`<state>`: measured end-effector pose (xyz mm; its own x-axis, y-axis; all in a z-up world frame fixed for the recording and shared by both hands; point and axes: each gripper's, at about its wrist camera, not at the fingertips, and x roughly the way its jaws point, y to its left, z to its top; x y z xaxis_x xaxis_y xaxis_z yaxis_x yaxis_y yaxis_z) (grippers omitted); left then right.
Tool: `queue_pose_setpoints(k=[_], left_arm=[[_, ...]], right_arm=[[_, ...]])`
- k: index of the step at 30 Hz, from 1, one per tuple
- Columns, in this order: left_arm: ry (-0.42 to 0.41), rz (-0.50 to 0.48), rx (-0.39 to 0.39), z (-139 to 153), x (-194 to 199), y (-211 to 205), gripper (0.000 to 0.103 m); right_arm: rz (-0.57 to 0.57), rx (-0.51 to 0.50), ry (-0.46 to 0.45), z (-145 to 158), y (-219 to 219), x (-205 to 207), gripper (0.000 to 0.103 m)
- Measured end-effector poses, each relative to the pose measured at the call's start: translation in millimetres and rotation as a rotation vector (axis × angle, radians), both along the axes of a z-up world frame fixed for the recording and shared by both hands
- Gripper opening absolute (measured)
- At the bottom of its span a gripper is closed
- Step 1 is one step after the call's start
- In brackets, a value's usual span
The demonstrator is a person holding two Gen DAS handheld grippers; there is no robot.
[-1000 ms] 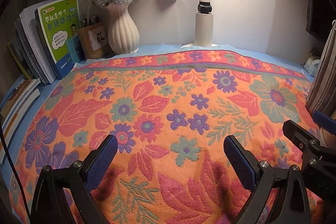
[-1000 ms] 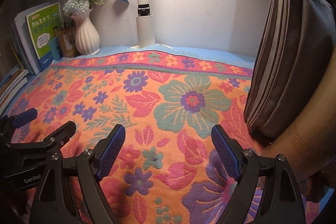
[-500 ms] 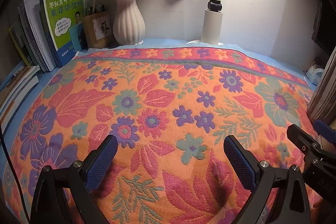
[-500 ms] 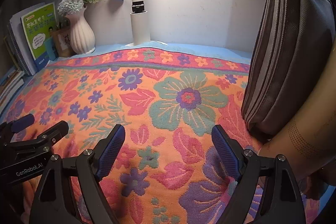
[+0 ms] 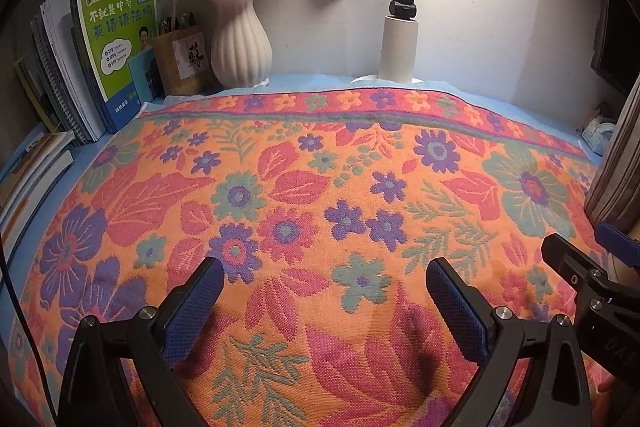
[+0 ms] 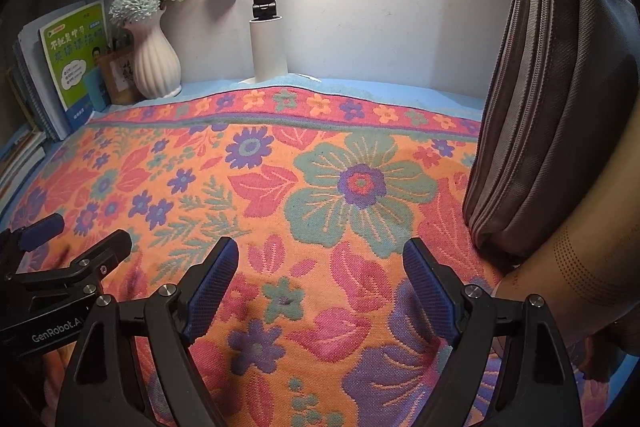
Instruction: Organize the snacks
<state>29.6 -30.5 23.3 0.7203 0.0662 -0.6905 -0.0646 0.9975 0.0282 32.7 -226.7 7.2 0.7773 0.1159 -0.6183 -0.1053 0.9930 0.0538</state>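
No snack shows in either view. My left gripper (image 5: 324, 275) hovers open over the floral cloth (image 5: 320, 167), with only cloth between its blue pads. My right gripper (image 6: 320, 251) is open too, over the same cloth (image 6: 280, 187), nothing between its fingers. A grey zip pouch (image 6: 552, 107) stands upright just right of the right gripper, and its edge shows in the left wrist view (image 5: 620, 167). A tan paper-like object (image 6: 592, 247) leans against the pouch's foot. Each gripper appears in the other's view: the right one (image 5: 580, 267), the left one (image 6: 60, 239).
Along the back wall stand a white ribbed vase (image 5: 240, 39) of flowers, a brown pen holder (image 5: 182, 59), upright books (image 5: 116, 47) and a white lamp column (image 5: 400, 39). Flat books (image 5: 28, 167) lie at the left edge. A small tape roll (image 5: 600, 131) sits at the back right.
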Motion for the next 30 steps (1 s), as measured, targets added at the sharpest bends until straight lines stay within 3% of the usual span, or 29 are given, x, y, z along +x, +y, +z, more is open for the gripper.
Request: queue_pose_setpoints(k=[30], left_arm=[[0.016, -0.005, -0.009, -4.2, 1.5, -1.5, 0.1]], right_arm=[[-0.002, -0.002, 0.008, -0.9, 1.9, -0.4, 0.085]])
